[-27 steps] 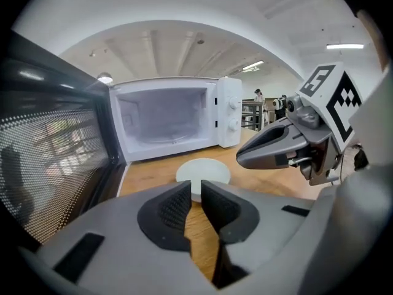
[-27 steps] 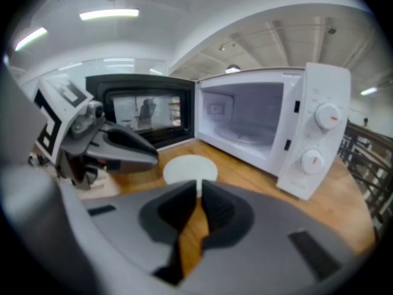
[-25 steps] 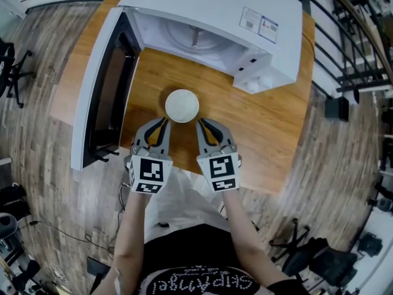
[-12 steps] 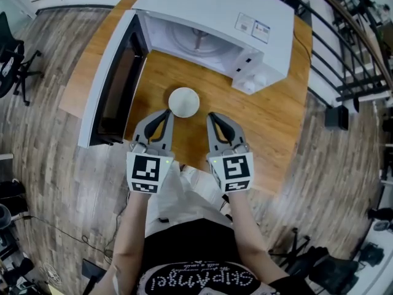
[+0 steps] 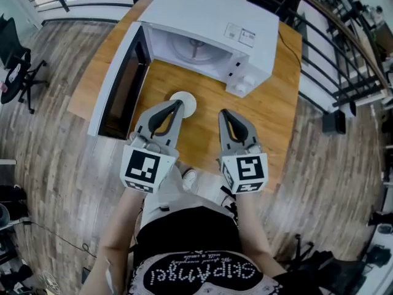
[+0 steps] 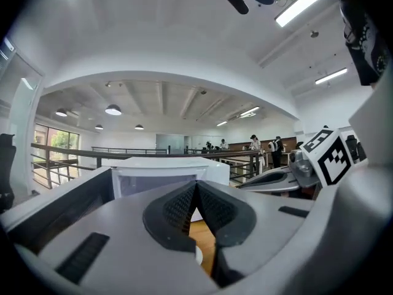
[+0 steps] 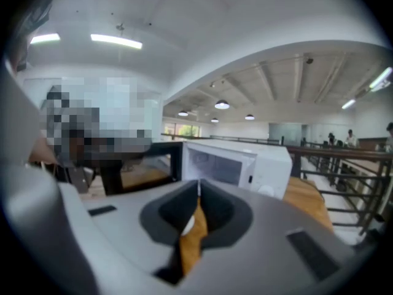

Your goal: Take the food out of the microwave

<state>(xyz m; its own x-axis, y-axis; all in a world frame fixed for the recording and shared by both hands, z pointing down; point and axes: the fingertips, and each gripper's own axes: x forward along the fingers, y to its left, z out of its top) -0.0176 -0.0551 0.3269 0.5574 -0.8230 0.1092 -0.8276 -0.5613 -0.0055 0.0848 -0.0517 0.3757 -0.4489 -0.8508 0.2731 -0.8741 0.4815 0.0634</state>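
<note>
Head view, looking steeply down. My left tongs [image 5: 178, 104] and my right tongs [image 5: 224, 113] are held side by side above the counter [image 5: 276, 103], both pointing toward the microwave [image 5: 209, 23]. Each carries its marker cube nearest my body.

Left tongs: clenched, pads pressed together along one seam, nothing between them, as the left gripper view shows [image 6: 196, 186].

Right tongs: likewise clenched and empty, pads meeting at a thin line in the right gripper view [image 7: 198, 186].

The white bowl [image 5: 190, 105] stands on the counter, outside the microwave and just in front of its open cavity. In the head view the tip of my left tongs overlaps the bowl's left edge. My right tongs lie apart from it to the right. A sliver of the bowl shows below the closed pads in the left gripper view [image 6: 198, 255] and in the right gripper view [image 7: 187, 224].

The microwave door [image 5: 120, 85] is swung fully open to the left. Inside, the turntable [image 5: 193, 47] is bare.

The counter is a wooden slab, and plank floor [image 5: 49, 134] surrounds it.
</note>
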